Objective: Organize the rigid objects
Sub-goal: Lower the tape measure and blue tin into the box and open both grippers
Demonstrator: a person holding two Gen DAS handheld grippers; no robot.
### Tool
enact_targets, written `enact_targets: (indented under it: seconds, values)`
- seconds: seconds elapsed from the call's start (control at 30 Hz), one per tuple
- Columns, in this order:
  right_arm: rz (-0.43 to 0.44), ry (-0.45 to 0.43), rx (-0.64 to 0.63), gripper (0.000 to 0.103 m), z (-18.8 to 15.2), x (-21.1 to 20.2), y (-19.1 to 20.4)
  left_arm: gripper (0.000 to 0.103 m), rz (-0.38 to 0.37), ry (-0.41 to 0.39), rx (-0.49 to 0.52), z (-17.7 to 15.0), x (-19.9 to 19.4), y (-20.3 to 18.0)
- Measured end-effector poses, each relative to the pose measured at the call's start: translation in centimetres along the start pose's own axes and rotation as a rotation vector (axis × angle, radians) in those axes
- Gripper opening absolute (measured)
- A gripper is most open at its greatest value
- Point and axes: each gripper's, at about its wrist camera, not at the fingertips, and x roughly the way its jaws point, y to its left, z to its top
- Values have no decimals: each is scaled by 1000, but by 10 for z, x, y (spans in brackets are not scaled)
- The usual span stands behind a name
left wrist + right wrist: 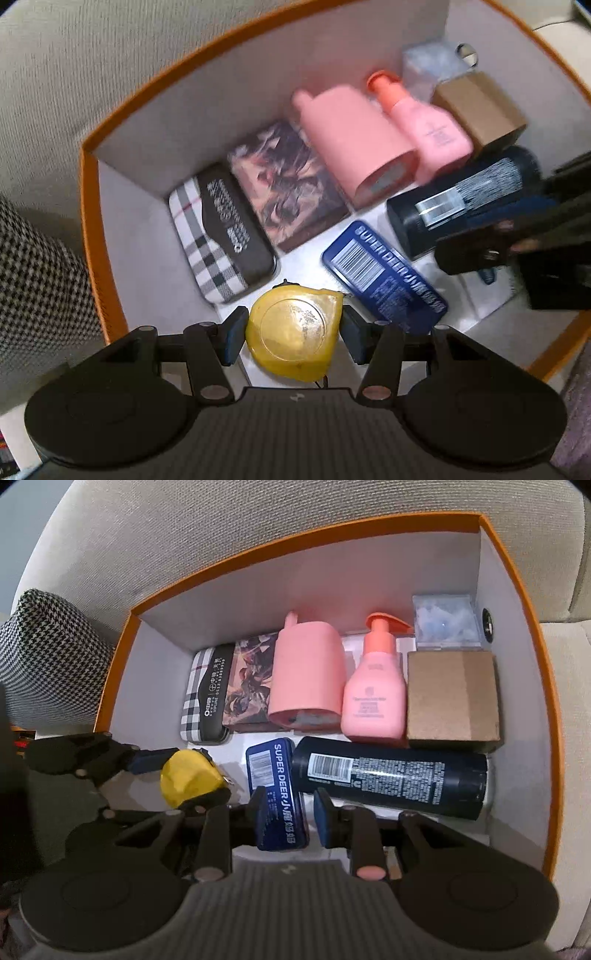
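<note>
Two claws work over the box (pixel 517 590). Left claw (pixel 291 334) pinches the yellow tape (pixel 293 332), lowering it toward the bare corner. Right claw (pixel 290 814) stands spread astride the blue tin (pixel 277 794), apparently releasing it.

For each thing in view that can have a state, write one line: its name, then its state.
Left tongs: shut on the yellow tape measure, above the box floor.
Right tongs: open, over the blue tin.
Blue tin: lying flat, released.
Orange box: open, no lid.
Pink pump bottle: lying down.
Dark can: lying on its side.
Brown carton: closed.
Plaid case: closed.
</note>
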Motion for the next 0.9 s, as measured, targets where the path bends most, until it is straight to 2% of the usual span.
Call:
enact_targets:
  seconds: [0.1,0.2,0.37,0.5,0.77,0.9]
  values:
    - [25,9,5,31,-2,-1,-1,61,-13,15,-33,-3,8,1]
    - [11,8,-6,32,-3,-2,0,61,-6,17,-73,-5,13,4]
    - [-2,4,-7,32,-4,-5,4,64,-6,22,-81,-3,15,7]
    - [-14,-2,-13,37,-5,-6,7,65,-12,13,-84,-3,14,9]
    - [-64,-34,-40,42,-8,-16,11,74,-37,-77,-118,-14,-19,18]
    - [-112,-94,-84,43,-11,-34,18,74,-41,-184,-152,-23,-54,26]
